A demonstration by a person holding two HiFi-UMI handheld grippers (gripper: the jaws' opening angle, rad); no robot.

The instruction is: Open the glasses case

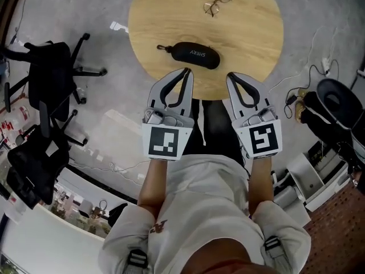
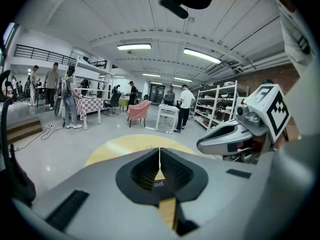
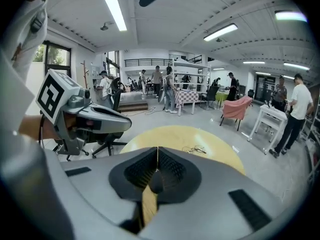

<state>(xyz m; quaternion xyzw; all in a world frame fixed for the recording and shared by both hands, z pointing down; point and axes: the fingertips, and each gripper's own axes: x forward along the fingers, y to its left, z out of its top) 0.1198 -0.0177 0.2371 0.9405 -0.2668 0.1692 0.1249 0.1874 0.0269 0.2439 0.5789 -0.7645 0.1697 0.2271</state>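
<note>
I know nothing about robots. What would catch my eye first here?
Two grey hand-held tools with black-and-white marker cubes, the left gripper and the right gripper, hang side by side at the near edge of a round wooden table, both shut and empty. Just beyond them lies a closed black glasses case, and a pair of glasses sits at the table's far side.

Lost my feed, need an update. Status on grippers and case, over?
Both shut, empty: left gripper, right gripper, just short of case. Case closed, untouched, near table edge. Glasses beyond it; nothing in the way.
</note>
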